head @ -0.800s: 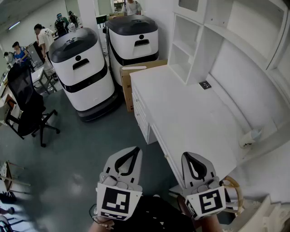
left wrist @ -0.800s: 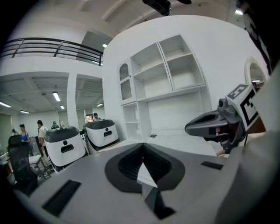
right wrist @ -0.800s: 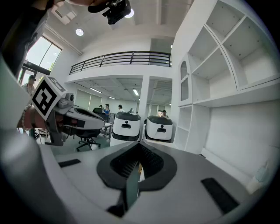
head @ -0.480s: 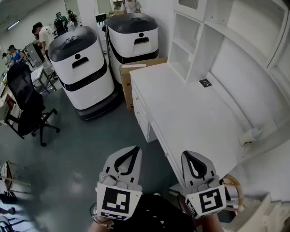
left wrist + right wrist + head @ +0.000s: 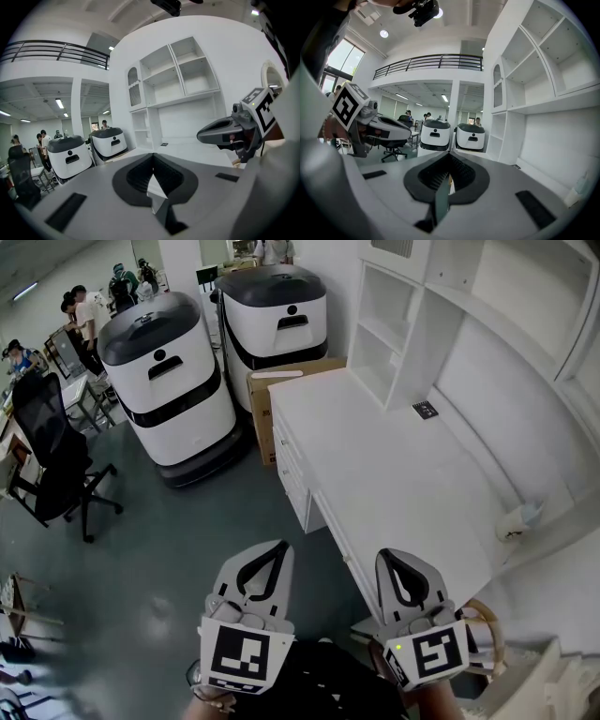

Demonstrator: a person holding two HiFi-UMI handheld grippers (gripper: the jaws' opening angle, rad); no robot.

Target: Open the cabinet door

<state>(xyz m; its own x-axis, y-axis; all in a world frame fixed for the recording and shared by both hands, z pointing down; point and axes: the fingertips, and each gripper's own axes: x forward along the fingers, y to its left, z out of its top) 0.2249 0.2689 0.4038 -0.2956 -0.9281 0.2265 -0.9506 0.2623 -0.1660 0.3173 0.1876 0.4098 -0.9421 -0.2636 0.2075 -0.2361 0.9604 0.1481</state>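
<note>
The cabinet door point(image 5: 134, 90) is a narrow white panel with an arched, slatted inset. It sits shut in the upper left part of the white shelving unit point(image 5: 180, 75), above a column of open shelves. The unit stands along the back of the white worktop point(image 5: 394, 484), against the wall. In the head view the door shows only as a sliver at the top edge, well apart from both tools.

The left tool point(image 5: 279, 549) and the right tool point(image 5: 389, 557) are held side by side low in the head view, close to the person's body. The left one is over the grey floor point(image 5: 141, 549) and the right one is over the worktop's near corner. Both point out into the room, tipped slightly downward. In the left gripper view the left tool's jaws are together, tip against tip, with nothing between them. The right gripper view shows the same for the right tool: jaws closed and empty.

Drawers point(image 5: 292, 474) line the worktop's front edge, and a small dark item point(image 5: 425, 411) lies near the shelving. Beyond the worktop's far end stand a cardboard box point(image 5: 281, 390) and two rounded white-and-black machines point(image 5: 169, 381). A black office chair point(image 5: 52, 456) is on the floor to the left, with several people point(image 5: 80, 306) farther back.
</note>
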